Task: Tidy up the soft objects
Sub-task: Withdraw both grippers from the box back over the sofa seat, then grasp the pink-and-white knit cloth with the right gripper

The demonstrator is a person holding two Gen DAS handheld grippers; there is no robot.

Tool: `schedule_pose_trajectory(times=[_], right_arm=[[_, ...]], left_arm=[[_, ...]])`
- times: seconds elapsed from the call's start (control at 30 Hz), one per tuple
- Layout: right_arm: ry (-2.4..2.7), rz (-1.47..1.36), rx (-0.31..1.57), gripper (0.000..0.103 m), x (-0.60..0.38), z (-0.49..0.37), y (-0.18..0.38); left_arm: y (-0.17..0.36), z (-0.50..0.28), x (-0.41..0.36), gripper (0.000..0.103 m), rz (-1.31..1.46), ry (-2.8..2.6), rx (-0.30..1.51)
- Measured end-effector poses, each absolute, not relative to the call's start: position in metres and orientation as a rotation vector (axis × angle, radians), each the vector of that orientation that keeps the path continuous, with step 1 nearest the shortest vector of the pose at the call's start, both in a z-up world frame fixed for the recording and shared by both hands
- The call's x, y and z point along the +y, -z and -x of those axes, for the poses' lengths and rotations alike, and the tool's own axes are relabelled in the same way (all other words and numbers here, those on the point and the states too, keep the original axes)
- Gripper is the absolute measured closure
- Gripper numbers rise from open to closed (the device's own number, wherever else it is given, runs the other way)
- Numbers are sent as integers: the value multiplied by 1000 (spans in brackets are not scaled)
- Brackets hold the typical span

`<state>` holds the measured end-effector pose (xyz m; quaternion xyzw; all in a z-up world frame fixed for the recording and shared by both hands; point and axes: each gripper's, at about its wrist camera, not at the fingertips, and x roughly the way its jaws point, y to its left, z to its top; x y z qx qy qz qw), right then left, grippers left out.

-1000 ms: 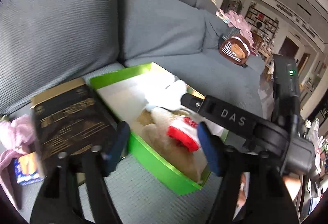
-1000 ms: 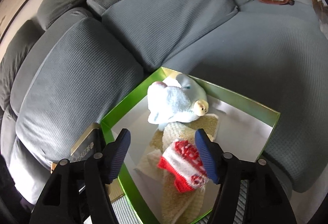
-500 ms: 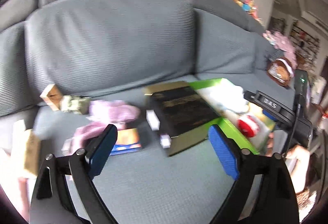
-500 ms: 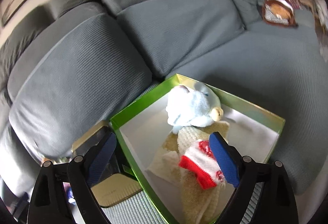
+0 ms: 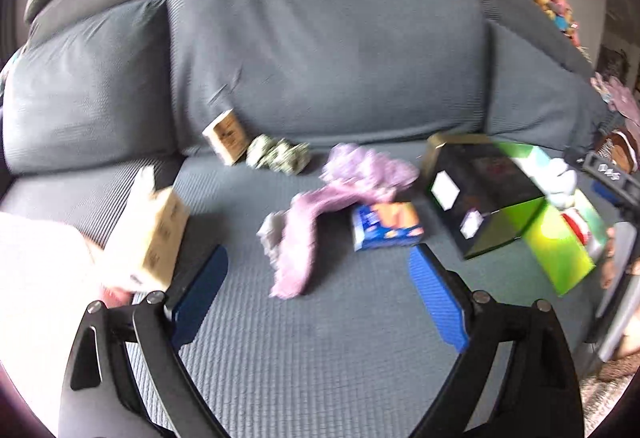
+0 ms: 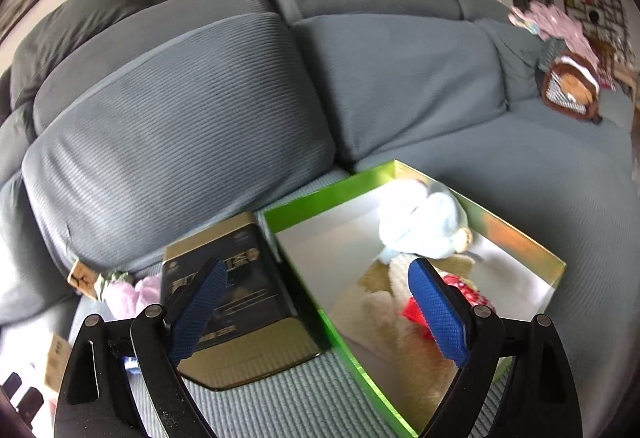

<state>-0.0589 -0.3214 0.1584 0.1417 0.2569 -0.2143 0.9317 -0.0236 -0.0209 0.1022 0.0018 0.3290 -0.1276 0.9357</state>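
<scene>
Blue, stippled rubber pads line both tools. The left gripper (image 5: 318, 292) stands spread wide and empty over the ribbed grey sofa seat (image 5: 320, 358); its jaws have just been opening, with nothing between them. Ahead of it lies a limp lilac fleecy cloth (image 5: 320, 213), long and crumpled, touching a small blue-and-orange printed carton (image 5: 386, 226). Further back, at the foot of the grey cushion, rest a crumpled green-patterned soft bundle (image 5: 278, 155) and a small tan cardboard box (image 5: 226, 135); a larger pale cardboard box (image 5: 154, 234) stands near the left pad. Blur softens all outlines in this view.

The right gripper (image 6: 318, 310) is likewise released and empty, its jaws having just been opening. Beyond it sits a rigid black-and-gold rectangular box (image 6: 236, 302), just beside a shallow bright-green cardboard tray with a pale lining (image 6: 304, 209). Inside the tray lie a pale blue plush toy (image 6: 424, 226), a cream woolly knitted piece (image 6: 400, 322) and a red-and-white knitted item (image 6: 468, 294).

Judged from this layout, the task is partly done: three soft items are in the tray, while the lilac cloth and the green bundle remain loose on the seat. The lilac cloth appears the likeliest next pick for the left gripper.
</scene>
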Motion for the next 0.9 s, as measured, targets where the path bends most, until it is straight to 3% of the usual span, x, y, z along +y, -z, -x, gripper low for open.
schedule_pose_trajectory(times=[0.53,0.9], right_arm=[[214,-130,529,10,-226,49,-169],[-236,-256,729,10,-143,6,-145]], left_arm=[[-80,-2,47,12,224,155,818],[-61,-14,61,13,269,110,915]])
